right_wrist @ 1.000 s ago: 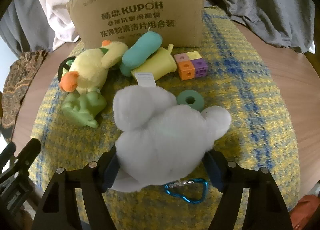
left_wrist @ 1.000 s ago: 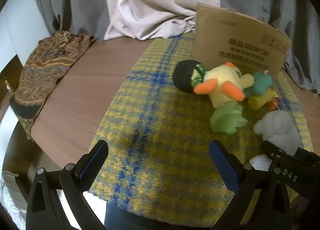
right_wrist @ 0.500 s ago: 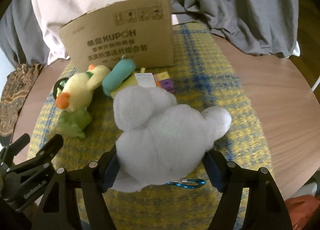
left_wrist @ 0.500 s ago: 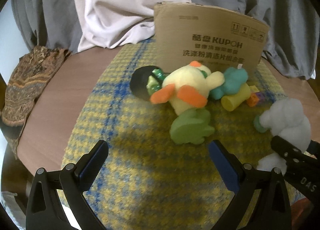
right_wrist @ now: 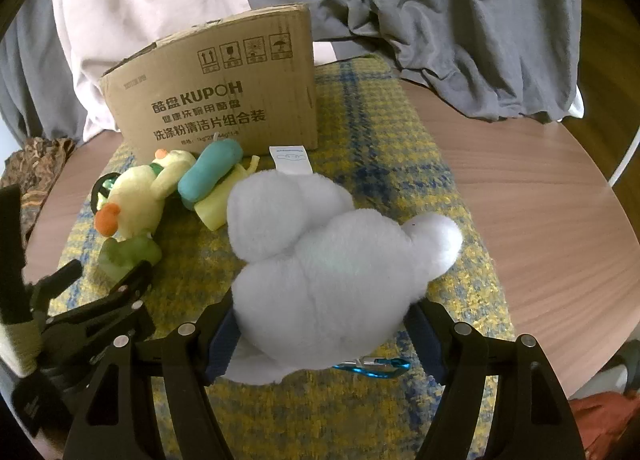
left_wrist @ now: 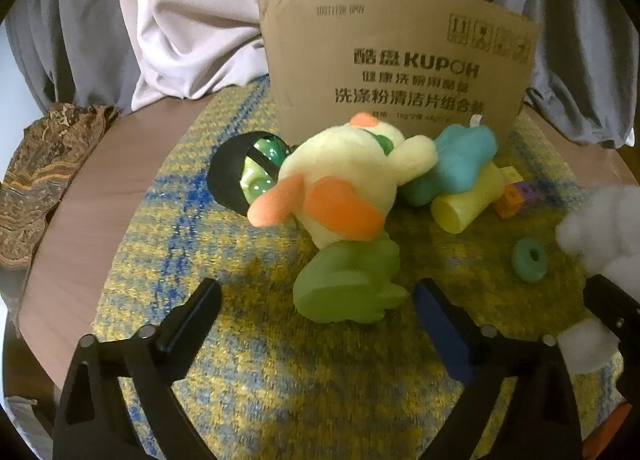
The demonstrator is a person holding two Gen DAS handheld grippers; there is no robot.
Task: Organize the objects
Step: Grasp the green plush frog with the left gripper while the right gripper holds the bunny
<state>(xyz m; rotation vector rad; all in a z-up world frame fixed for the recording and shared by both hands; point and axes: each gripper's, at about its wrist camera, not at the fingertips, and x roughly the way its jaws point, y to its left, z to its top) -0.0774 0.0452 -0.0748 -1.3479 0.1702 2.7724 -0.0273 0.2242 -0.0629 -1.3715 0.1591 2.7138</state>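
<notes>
Right gripper clamped on a white plush toy — lifted above the yellow-and-blue plaid mat, blue carabiner dangling beneath. Left gripper spread wide (jaws just narrowing a little), nothing between them, low over the green rubbery toy beside the yellow duck plush, before the KUPOH cardboard box.

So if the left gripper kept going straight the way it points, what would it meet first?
Most likely the flat light green foam toy, lying just ahead of the open left gripper; depth is uncertain.

White plush hides the blue carabiner — only its edge shows.
</notes>
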